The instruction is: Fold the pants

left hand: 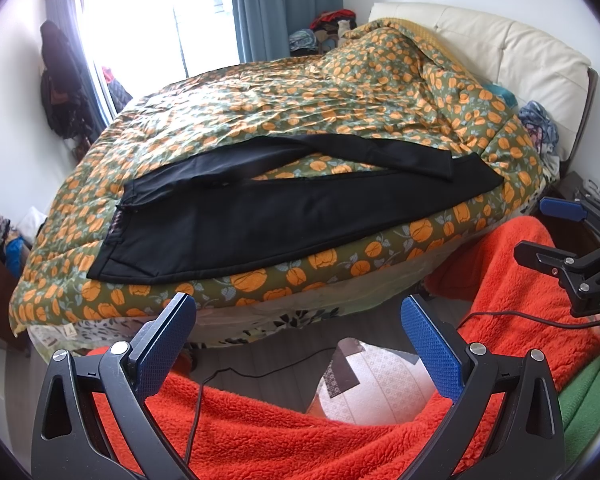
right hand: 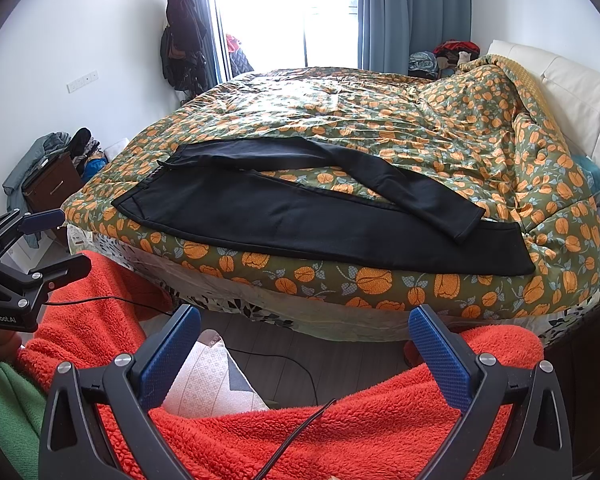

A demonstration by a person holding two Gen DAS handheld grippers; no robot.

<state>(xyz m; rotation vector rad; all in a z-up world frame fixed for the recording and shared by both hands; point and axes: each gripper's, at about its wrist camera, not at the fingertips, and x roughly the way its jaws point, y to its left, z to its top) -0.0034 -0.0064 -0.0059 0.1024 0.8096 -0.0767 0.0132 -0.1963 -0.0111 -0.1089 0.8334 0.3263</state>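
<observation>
Left wrist view: the left gripper [left hand: 298,322] hangs below the bed edge with its blue pads [left hand: 430,350] spread wide and nothing between them. Under it lies orange fleece [left hand: 260,432], with a black cable [left hand: 196,412] running over it and a pale slipper [left hand: 364,380] on the grey floor. The black pants [left hand: 260,216] lie flat on the flowered quilt [left hand: 340,92], along the near edge of the bed. The waistband is at the left; the legs run to the right. The near leg lies straight along the edge. The far leg bends and its cuff rests on top of the near leg's end. The right gripper [left hand: 540,232] shows at the right border, apart from the pants, its fingers parted and empty. A cream headboard [left hand: 500,48] stands behind the quilt.

Right wrist view: the right gripper [right hand: 304,322] is held low in front of the bed, blue pads [right hand: 172,348] wide apart, holding nothing. Orange fleece [right hand: 340,432] fills the bottom. The pants [right hand: 300,216] lie across the near side of the quilt [right hand: 420,120], waistband left, far leg crossing onto the near one at the right. The left gripper [right hand: 56,240] shows at the left border, fingers parted, clear of the pants. Blue curtains [right hand: 420,8] flank a bright window [right hand: 284,4].
</observation>
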